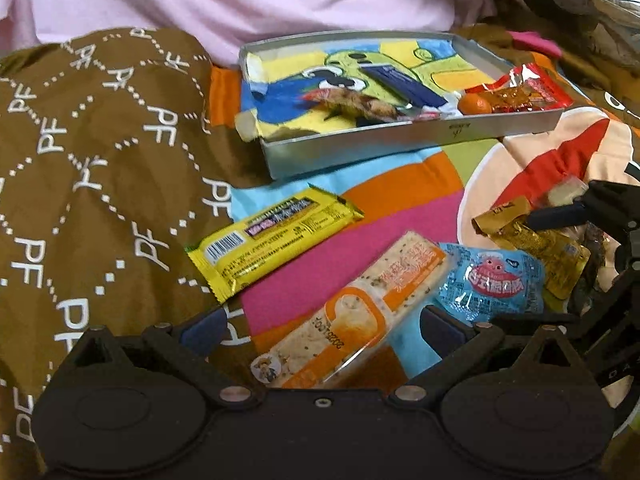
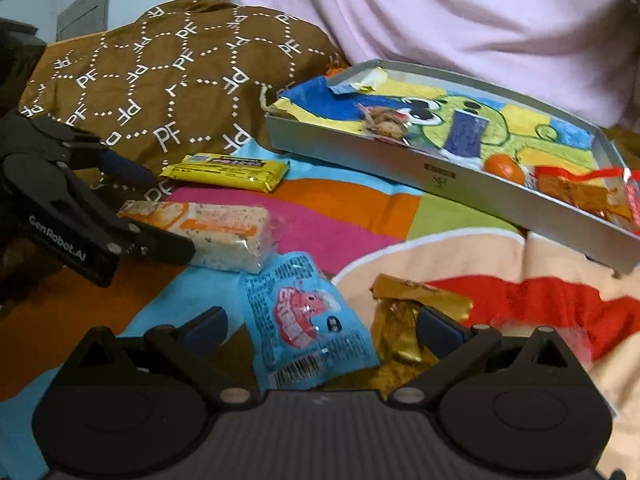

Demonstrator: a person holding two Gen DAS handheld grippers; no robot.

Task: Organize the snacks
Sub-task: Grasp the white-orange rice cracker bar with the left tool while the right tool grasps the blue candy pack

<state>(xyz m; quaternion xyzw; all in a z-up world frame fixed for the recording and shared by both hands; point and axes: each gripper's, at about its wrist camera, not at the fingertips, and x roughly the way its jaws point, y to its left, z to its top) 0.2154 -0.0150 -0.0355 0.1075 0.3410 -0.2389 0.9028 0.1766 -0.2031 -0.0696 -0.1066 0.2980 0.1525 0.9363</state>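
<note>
The left gripper (image 1: 320,328) is hovering spread wide over the nougat bar (image 1: 352,312), one finger on either side of it, nothing between them yet. The right gripper (image 2: 320,328) is likewise gaping and empty, poised over the blue pouch (image 2: 308,320), with the gold wrapper (image 2: 404,320) lying just by its right finger.

All of it is lying on a soft, rumpled blanket (image 1: 328,256) printed in bright blocks; a brown quilt (image 1: 100,160) is bunching along the blanket's left edge. The yellow bar (image 1: 272,236) is sitting near that edge, flat and face down with its barcode showing. Toward the blanket's far edge a shallow grey tray (image 1: 400,140) is tilting slightly on the bedding, holding a small orange (image 1: 474,105), a red packet (image 1: 520,90), a dark blue stick (image 1: 400,84) and a clear bag of something brown.

The nougat bar is looking light and fairly stiff, a long block inside glossy, crinkly film that will probably be slippery; gripping across its narrow width near the middle seems safest, since an end hold may let it swing. The pouch is looking puffy and yielding, best pinched across its body or at a sealed edge. The gold wrapper is thin, crumpled foil, likely to crush and slide.
</note>
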